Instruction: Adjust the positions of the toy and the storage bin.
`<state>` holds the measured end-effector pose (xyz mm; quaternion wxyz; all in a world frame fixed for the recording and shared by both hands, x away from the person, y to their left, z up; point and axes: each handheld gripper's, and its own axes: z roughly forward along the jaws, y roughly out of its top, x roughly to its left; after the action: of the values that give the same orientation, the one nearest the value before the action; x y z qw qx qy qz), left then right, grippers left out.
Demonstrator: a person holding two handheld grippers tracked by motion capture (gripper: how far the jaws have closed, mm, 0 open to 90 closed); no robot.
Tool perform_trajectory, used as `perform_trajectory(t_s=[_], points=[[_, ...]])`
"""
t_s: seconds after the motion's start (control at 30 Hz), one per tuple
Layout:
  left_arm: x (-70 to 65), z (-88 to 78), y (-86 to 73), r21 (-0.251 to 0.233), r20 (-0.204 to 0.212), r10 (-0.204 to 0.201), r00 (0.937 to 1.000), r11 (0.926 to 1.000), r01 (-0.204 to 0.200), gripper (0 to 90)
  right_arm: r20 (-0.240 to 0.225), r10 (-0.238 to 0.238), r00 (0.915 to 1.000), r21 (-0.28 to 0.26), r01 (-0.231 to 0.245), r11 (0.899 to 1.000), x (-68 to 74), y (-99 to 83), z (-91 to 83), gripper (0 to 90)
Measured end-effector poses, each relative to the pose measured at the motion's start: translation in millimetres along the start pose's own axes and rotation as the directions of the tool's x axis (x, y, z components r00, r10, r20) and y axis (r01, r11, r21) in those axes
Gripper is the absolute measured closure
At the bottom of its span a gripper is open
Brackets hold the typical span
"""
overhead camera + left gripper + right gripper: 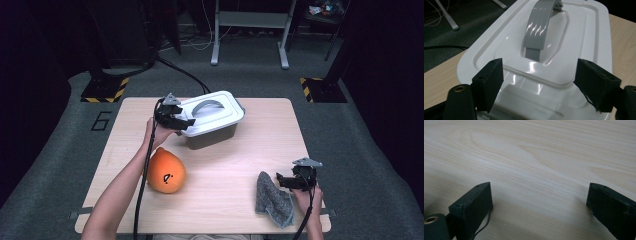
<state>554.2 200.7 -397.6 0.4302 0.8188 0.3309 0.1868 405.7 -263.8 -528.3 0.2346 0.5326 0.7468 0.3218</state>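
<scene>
I was working in a lab or test studio, not a home. The small wooden tabletop (pixel 240 165) stood alone on grey carpet (pixel 360 150), with dark curtains (pixel 30 100) around it. Yellow-and-black hazard tape (pixel 106 90) marked the stand feet, a large "6" (pixel 101 120) was marked on the floor, loose cables (pixel 200 40) trailed behind, and a white metal frame (pixel 250 30) stood at the back.

In the left gripper view, the top edge is cutting off the far end of the grey handle (pixel 537 27) on the white lid (pixel 584 45). In the high view, the lid is hiding the container's (pixel 212 136) contents, and the bottom edge is cropping the person's forearms.
</scene>
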Motion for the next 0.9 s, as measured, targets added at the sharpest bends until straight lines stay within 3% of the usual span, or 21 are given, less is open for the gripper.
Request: perform_trajectory(t_s=[0.23, 0.33, 0.4, 0.47, 0.63, 0.9], points=[[1.2, 15.2, 17.0, 0.001, 0.013, -0.005, 0.9999, 1.0, 0.005, 34.4, 0.001, 0.0, 1.0, -0.002, 0.0, 1.0, 0.1, -0.1, 0.1, 5.9], [2.4, 21.0, 20.6, 0.029, 0.007, 0.007, 0.9999, 0.9996, -0.008, 39.1, 0.001, -0.001, 1.0, -0.003, 0.001, 1.0, 0.2, -0.2, 0.0, 6.0], [1.2, 25.1, 20.7, 0.031, -0.011, 0.013, 0.9999, 0.9994, -0.013, 44.5, 0.001, -0.001, 1.0, -0.003, 0.001, 1.0, 0.3, -0.1, 0.0, 6.0], [0.2, 27.9, 19.6, 0.044, 0.003, 0.011, 0.9999, 0.999, -0.011, 50.3, 0.001, -0.002, 1.0, -0.003, 0.002, 1.0, 0.3, -0.2, -0.1, 6.1], [0.7, 27.3, 18.7, 0.048, -0.022, -0.012, 0.9997, 0.9988, 0.013, 64.1, 0.0, -0.004, 1.0, -0.002, 0.004, 1.0, 0.3, -0.2, -0.2, 6.1], [-7.6, 25.1, 19.3, 0.063, -0.041, -0.04, 0.9984, 0.9971, 0.042, 65.4, 0.001, -0.001, 1.0, -0.004, 0.001, 1.0, 0.5, -0.2, -0.2, 6.1]])
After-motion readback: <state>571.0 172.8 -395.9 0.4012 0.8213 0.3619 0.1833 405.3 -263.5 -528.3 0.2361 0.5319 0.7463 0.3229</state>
